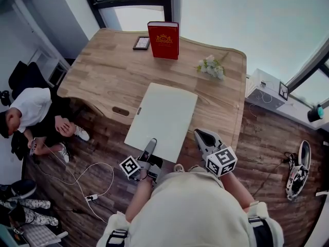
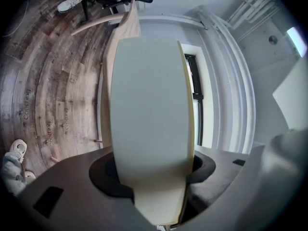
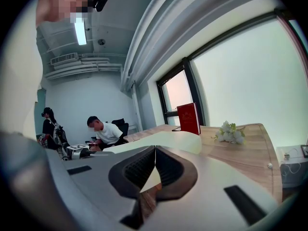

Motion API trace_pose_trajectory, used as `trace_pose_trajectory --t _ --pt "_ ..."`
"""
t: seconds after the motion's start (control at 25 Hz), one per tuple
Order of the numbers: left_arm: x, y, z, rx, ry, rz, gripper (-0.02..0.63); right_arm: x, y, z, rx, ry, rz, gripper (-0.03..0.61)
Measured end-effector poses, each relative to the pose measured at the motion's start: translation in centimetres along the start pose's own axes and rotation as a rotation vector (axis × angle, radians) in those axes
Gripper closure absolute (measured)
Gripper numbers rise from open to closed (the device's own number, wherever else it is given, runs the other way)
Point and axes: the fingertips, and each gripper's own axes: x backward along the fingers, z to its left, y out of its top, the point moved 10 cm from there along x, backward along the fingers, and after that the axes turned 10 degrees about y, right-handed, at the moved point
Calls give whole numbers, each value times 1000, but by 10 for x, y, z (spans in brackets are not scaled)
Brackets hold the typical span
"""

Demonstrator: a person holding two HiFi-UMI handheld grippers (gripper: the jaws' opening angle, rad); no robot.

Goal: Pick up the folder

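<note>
The folder (image 1: 162, 120) is a pale cream flat board with a yellowish edge. It hangs partly over the near edge of the wooden table (image 1: 103, 76). My left gripper (image 1: 150, 144) is shut on the folder's near edge. In the left gripper view the folder (image 2: 149, 119) stands edge-up between the dark pads and fills the middle. My right gripper (image 1: 201, 135) hovers beside the folder's near right corner, its jaws closed with nothing between them. In the right gripper view (image 3: 154, 162) the folder (image 3: 163, 141) lies just beyond the closed jaws.
A red book (image 1: 163, 40) stands upright at the table's far edge with a small picture frame (image 1: 141, 43) next to it. White flowers (image 1: 212, 67) lie at the far right. A seated person (image 1: 31, 109) is on the left, and a cable with a power strip (image 1: 91, 196) is on the floor.
</note>
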Motion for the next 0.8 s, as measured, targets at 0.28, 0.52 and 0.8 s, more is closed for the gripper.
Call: trace_pose_trajectory --t 0.28,0.52,0.8 --pt "10 -1 -19 -11 -28 -21 327 -3 3 -3 3 3 -8 559" --pt "14 3 -31 -7 -42 -41 327 -3 4 -6 2 8 -17 559" --pt "20 4 -45 15 -73 -62 327 2 6 -13 2 3 -25 559"
